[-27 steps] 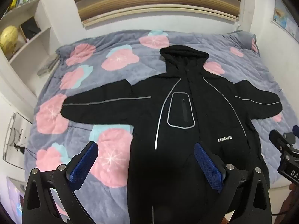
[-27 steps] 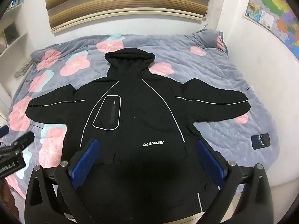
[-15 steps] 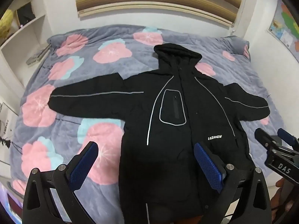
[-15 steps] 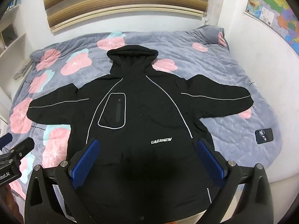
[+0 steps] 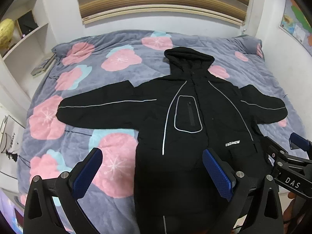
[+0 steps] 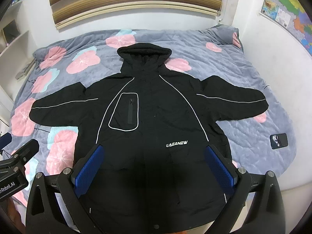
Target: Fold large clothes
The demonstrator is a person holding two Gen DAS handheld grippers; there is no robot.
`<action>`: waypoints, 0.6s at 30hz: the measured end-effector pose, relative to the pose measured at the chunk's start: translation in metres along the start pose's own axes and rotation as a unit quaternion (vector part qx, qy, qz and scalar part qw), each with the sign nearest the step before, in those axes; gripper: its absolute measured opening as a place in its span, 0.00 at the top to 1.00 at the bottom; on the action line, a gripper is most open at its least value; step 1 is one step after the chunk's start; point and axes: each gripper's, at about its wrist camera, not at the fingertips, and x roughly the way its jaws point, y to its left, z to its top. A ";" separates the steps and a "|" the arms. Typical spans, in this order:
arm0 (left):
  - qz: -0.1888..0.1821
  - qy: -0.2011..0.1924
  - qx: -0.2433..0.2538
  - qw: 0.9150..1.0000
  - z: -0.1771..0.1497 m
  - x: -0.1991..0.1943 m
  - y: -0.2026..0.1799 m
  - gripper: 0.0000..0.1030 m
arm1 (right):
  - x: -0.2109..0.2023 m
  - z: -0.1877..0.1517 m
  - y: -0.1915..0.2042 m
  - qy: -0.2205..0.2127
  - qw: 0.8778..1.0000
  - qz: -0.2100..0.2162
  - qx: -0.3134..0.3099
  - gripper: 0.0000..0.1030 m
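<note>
Comparing earlier frames, we saw both views nearer the black hooded jacket (image 6: 152,117), spread flat mid-frame on the floral bedspread (image 6: 243,72); left gripper (image 5: 152,167) and right gripper (image 6: 154,163) were spread, empty.

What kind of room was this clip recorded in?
Most likely a home bedroom. A black hooded jacket lies spread on a bed covered by a grey quilt with pink flowers; white wall shelves stand at one side and a colourful wall map hangs at the other.
</note>
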 end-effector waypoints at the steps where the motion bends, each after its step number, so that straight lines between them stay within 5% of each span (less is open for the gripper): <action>1: 0.004 0.000 0.001 1.000 0.000 0.000 0.002 0.01 | 0.001 0.000 0.001 0.003 1.000 0.002 0.001 0.00; 18: 0.016 0.007 -0.008 1.000 -0.001 0.010 0.017 0.01 | 0.010 -0.001 0.024 0.014 1.000 0.011 -0.012 0.00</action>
